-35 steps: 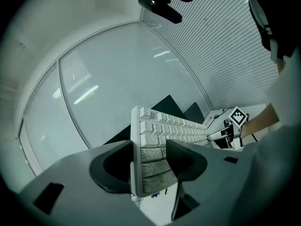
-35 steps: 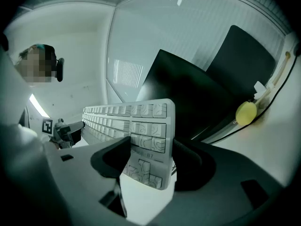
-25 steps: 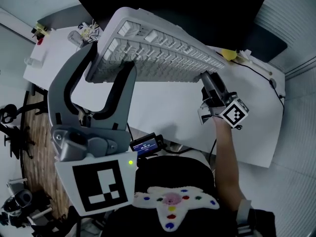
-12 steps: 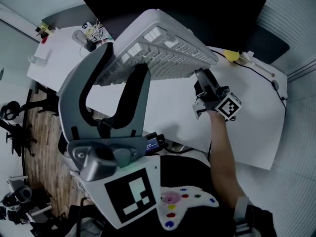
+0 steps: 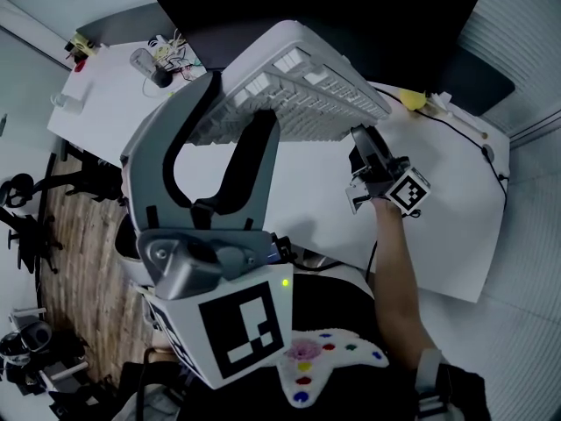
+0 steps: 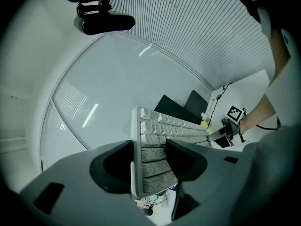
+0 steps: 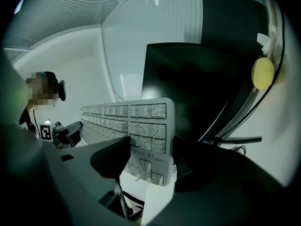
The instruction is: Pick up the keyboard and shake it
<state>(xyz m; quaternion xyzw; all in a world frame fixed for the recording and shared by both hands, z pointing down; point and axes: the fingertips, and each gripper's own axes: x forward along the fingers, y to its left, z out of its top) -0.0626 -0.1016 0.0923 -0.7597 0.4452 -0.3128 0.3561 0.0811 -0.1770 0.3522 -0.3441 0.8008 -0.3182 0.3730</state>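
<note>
The white keyboard (image 5: 307,82) is off the white desk (image 5: 298,200), tilted on its long edge with its keys toward me. My left gripper (image 5: 237,103) looms large at the left of the head view and is shut on the keyboard's left end; in the left gripper view its pads (image 6: 186,158) press both faces of the keyboard (image 6: 160,133). Beside the keyboard's right end my right gripper (image 5: 362,135) is shut on that end. In the right gripper view the keyboard (image 7: 141,119) stands between that gripper's (image 7: 150,157) jaws.
A black monitor (image 5: 351,16) stands at the back of the desk, close behind the keyboard. A yellow object (image 5: 412,99) and a cable (image 5: 465,130) lie at the right. Small clutter with wires (image 5: 162,60) sits at the back left. Wooden floor (image 5: 70,261) lies past the desk's left edge.
The keyboard has tipped steeper and shifted right. My left gripper has come right and nearer the camera with it. The right gripper has stayed nearly in place.
</note>
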